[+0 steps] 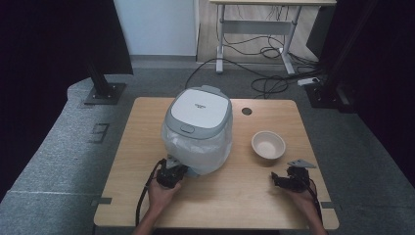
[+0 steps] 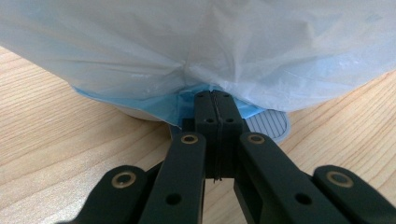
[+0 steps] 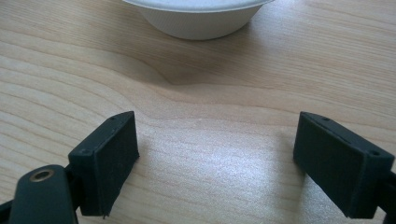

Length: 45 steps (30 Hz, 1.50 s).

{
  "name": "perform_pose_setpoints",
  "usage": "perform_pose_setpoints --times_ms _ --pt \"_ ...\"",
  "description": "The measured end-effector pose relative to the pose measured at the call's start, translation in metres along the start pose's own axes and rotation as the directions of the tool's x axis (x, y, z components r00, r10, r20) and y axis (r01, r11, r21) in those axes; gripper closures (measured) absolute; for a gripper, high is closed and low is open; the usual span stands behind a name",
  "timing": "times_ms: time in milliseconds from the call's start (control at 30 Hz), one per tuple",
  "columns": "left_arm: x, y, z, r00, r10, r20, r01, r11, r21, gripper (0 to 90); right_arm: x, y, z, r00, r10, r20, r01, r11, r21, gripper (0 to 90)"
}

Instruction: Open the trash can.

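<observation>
While our left gripper (image 2: 215,100) pinches the bag's (image 2: 196,51) lower edge at the cooker (image 1: 198,110) — jaws clenched — our right gripper (image 3: 215,154) gapes near the bowl (image 3: 198,16).

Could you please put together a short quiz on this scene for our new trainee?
1. True or false: the left gripper is shut on the plastic bag around the cooker.
2. Which thing lies just ahead of the right gripper: (a) the cooker, (b) the bowl, (c) a cup?
3. Fill in: the right gripper's jaws stand ____ over the bare table.

Key: 1 true, it pinches the bag's lower edge; 2 b; 3 open.
</observation>
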<state>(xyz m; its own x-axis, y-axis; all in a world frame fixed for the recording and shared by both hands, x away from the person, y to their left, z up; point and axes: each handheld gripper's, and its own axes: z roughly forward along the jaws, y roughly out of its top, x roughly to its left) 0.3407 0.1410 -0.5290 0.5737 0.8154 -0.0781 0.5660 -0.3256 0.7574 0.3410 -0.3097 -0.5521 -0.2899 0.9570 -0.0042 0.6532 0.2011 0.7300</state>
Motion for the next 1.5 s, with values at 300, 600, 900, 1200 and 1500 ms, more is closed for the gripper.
perform_pose_setpoints --times_ms 300,600,900,1200,1500 --pt "0.0001 -0.0012 0.0007 1.0 -0.006 0.0 0.006 1.0 -0.002 90.0 0.0001 0.0001 0.0 1.0 0.002 0.0 -0.002 1.0 0.001 13.1" --pt "-0.0007 -0.0023 0.0028 0.9999 0.008 -0.007 -0.008 0.9999 0.011 90.0 0.0 0.0 0.0 1.0 0.0 0.0 0.0 1.0 0.0 13.1" --pt "-0.0009 -0.0035 0.0051 0.9999 0.011 -0.008 -0.011 0.9998 0.018 90.0 -0.0001 0.0 0.0001 1.0 -0.001 0.0 0.001 1.0 0.0 13.1" --pt "-0.0021 -0.0044 0.0071 0.9997 0.02 -0.017 -0.02 0.9994 0.029 90.0 0.0 0.0 0.0 1.0 0.0 0.0 0.0 1.0 0.0 13.1" --pt "-0.0026 -0.005 0.0077 0.9995 0.021 -0.021 -0.021 0.9993 0.03 90.0 -0.0001 0.0 0.0 1.0 -0.001 0.0 0.001 1.0 0.0 13.1"
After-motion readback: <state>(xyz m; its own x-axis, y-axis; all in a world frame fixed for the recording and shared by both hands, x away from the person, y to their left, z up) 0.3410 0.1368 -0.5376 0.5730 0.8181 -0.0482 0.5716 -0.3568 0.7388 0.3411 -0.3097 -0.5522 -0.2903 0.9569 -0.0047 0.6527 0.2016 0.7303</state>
